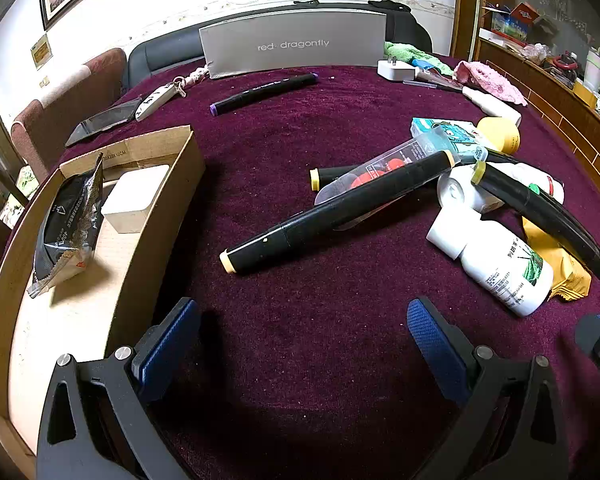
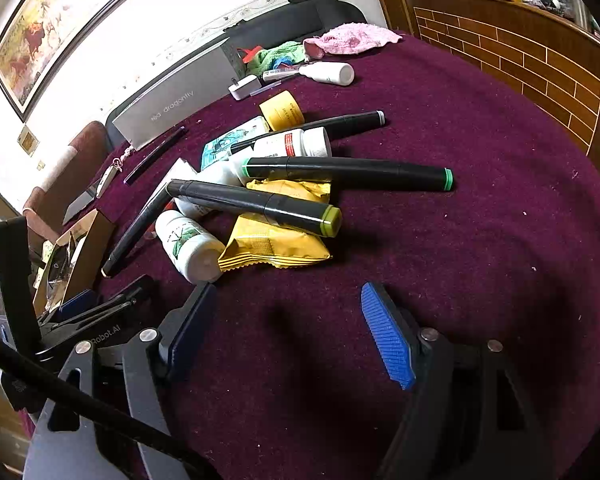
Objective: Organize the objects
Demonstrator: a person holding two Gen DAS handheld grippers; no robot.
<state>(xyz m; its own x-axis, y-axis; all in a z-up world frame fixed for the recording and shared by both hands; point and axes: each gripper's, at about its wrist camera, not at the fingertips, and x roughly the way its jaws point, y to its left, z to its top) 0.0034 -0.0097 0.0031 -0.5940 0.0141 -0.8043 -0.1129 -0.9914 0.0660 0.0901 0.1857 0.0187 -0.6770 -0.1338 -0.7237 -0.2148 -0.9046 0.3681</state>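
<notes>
A cardboard box [image 1: 168, 184] sits at the left on the purple tablecloth, holding a black snack bag [image 1: 70, 224] and a white block [image 1: 134, 196]. A pile lies to the right: black markers [image 1: 336, 212], white bottles [image 1: 504, 268], a yellow packet [image 1: 556, 256] and a clear case with red balls [image 1: 384, 168]. My left gripper [image 1: 300, 320] is open and empty above bare cloth beside the box. My right gripper [image 2: 290, 316] is open and empty just short of the yellow packet [image 2: 276, 240] and white bottle [image 2: 188, 244]. An olive-capped marker [image 2: 256, 204] lies across them.
A grey shoe box [image 1: 296, 46] stands at the back. A lone purple-capped marker [image 1: 264, 92], a phone [image 1: 104, 122] and a key fob [image 1: 156, 100] lie beyond the cardboard box. A charger [image 1: 396, 70], cloths and a yellow jar [image 1: 500, 134] lie at the far right.
</notes>
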